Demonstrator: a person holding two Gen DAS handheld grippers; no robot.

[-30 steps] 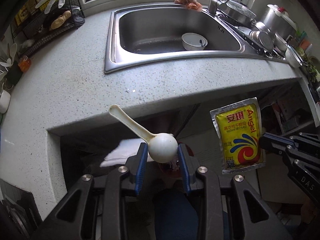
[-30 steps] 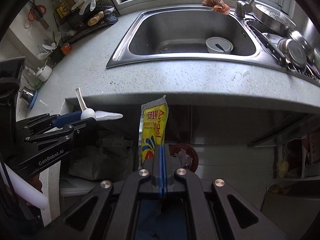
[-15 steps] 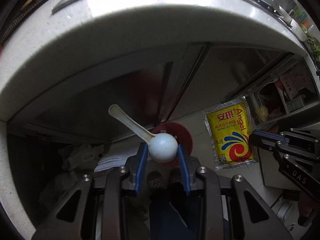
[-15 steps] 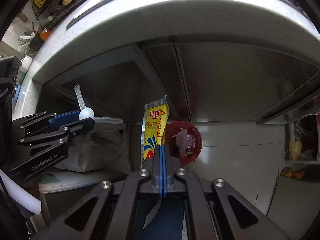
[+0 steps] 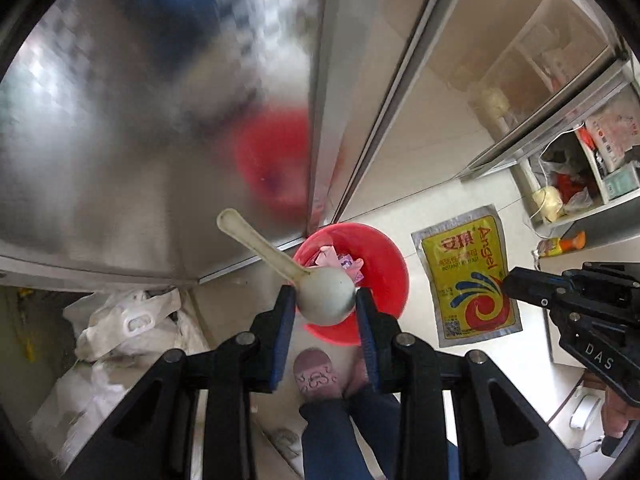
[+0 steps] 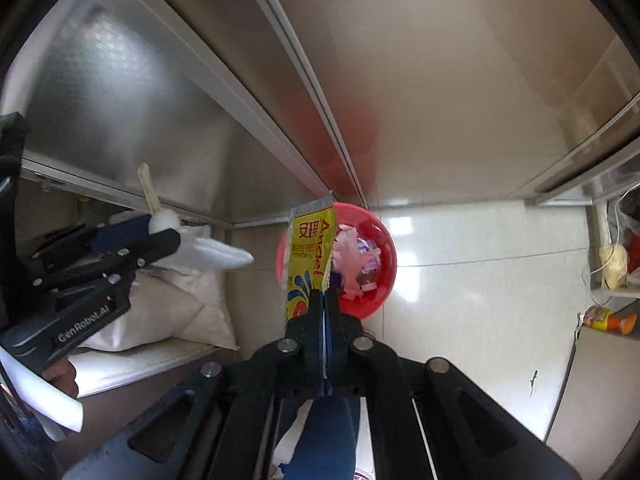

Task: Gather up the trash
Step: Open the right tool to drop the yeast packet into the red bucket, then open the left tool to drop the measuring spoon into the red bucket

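My left gripper [image 5: 325,300] is shut on the bowl of a white plastic spoon [image 5: 324,294], its handle pointing up and left, held above a red trash bin [image 5: 380,256] on the floor. My right gripper [image 6: 323,296] is shut on the lower edge of a yellow Angel yeast packet [image 6: 310,252], held upright over the near left rim of the same red bin [image 6: 380,280], which holds pink wrappers. The packet [image 5: 468,276] and right gripper [image 5: 516,280] show right of the bin in the left wrist view. The left gripper with the spoon [image 6: 160,216] shows at the left in the right wrist view.
Steel cabinet doors [image 6: 360,80] rise behind the bin. White bags [image 5: 120,320] lie on a low shelf to the left. An open shelf with bottles and bags [image 5: 568,184] is at right. My feet in pink slippers [image 5: 316,372] stand below the bin.
Both grippers have dropped from counter height and tilted down toward the floor. The sink and counter have left view; the red bin now lies right under the spoon and packet.
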